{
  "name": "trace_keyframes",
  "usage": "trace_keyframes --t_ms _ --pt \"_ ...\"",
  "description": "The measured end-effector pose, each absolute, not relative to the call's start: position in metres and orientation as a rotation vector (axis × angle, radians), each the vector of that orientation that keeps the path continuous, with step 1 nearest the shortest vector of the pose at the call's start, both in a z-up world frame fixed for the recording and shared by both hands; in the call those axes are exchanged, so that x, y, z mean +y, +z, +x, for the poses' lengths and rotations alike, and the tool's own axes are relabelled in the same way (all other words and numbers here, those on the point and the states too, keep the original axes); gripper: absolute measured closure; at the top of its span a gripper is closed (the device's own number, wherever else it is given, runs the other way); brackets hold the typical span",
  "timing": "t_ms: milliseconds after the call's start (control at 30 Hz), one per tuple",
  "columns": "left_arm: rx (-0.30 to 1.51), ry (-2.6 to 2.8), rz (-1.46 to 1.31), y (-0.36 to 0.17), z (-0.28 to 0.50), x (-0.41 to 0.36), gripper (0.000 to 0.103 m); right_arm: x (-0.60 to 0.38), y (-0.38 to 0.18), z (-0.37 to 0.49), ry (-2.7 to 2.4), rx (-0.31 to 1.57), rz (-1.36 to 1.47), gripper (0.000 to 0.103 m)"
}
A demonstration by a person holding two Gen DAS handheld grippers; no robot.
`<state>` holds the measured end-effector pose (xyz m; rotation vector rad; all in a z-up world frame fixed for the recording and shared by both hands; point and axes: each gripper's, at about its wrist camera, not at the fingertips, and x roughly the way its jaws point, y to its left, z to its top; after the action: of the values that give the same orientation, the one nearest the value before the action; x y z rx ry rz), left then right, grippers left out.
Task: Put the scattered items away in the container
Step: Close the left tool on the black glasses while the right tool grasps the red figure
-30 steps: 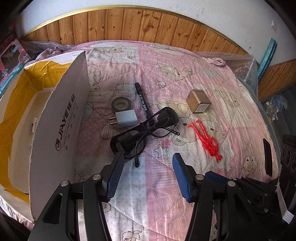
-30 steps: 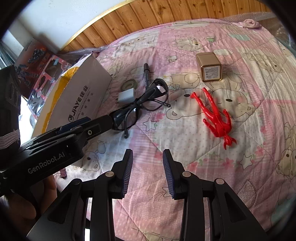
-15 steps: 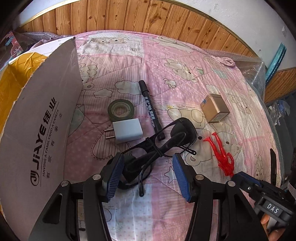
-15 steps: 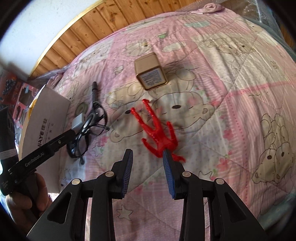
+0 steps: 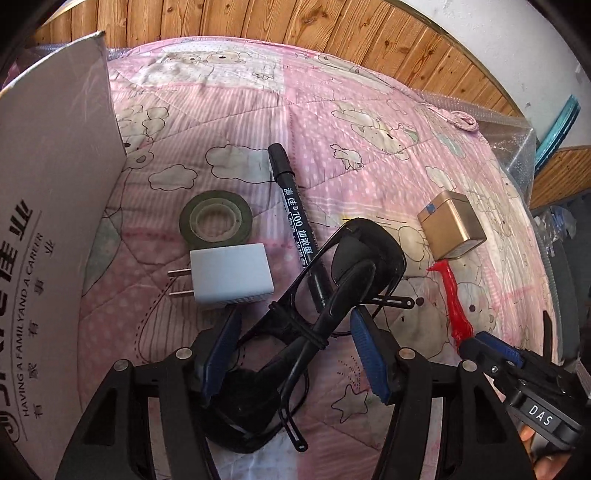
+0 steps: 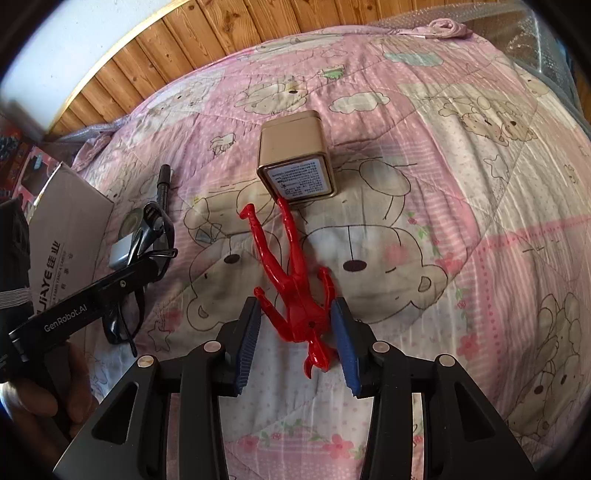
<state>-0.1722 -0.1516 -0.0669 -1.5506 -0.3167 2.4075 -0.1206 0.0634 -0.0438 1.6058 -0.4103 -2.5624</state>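
Observation:
Black glasses (image 5: 325,306) lie on the pink quilt, and my left gripper (image 5: 295,350) stands open around their folded arms. Beside them are a white plug charger (image 5: 231,277), a dark tape roll (image 5: 216,221) and a black marker (image 5: 295,218). A gold tin (image 6: 295,158) sits further right, also visible in the left wrist view (image 5: 450,225). A red toy figure (image 6: 291,280) lies below the tin, its torso between the blue pads of my open right gripper (image 6: 297,343). The cardboard box flap (image 5: 48,221) rises at the left.
A wooden wall panel (image 5: 258,18) runs behind the bed. Plastic wrap covers the bed's far right edge (image 5: 513,136). A hand (image 6: 33,391) holds the left gripper's handle in the right wrist view. Colourful boxes (image 6: 33,162) stand behind the cardboard box.
Both grippers moved forward and down. The left now straddles the glasses. The right swung over to the red figure and opened wider around it.

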Motion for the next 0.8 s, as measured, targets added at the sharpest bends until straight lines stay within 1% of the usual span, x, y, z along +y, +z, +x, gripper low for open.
trace_keyframes --t_ms 67,100,133,233,433,467,533,567,800 --pt "-0.34 2.385 -1.535 -0.066 -0.175 -0.151 0.048 0.066 -0.045 -0.123 -2.552 -0.439 1.594 0.059" --pt "-0.349 2.372 -1.529 -0.066 -0.176 -0.151 0.054 0.067 -0.045 -0.124 -2.543 -0.462 1.596 0.059" --pt "-0.354 2.362 -1.525 -0.065 -0.176 -0.151 0.058 0.069 -0.045 -0.124 -2.535 -0.48 1.599 0.059" --pt "-0.356 2.35 -1.521 -0.064 -0.176 -0.149 0.061 0.071 -0.039 -0.124 -2.554 -0.479 1.587 0.059" --pt "-0.405 2.347 -1.527 -0.066 -0.169 -0.152 0.062 0.061 -0.051 -0.144 -2.523 -0.359 1.633 0.057" --pt "-0.411 2.349 -1.528 -0.065 -0.168 -0.153 0.062 0.058 -0.053 -0.144 -2.528 -0.329 1.629 0.06" --pt "-0.423 2.347 -1.525 -0.063 -0.165 -0.155 0.062 0.055 -0.052 -0.141 -2.53 -0.303 1.629 0.072" --pt "-0.423 2.35 -1.522 -0.062 -0.164 -0.155 0.062 0.055 -0.052 -0.14 -2.522 -0.312 1.631 0.085" --pt "-0.405 2.372 -1.54 -0.055 -0.151 -0.158 0.062 0.055 -0.044 -0.119 -2.502 -0.385 1.638 0.085"
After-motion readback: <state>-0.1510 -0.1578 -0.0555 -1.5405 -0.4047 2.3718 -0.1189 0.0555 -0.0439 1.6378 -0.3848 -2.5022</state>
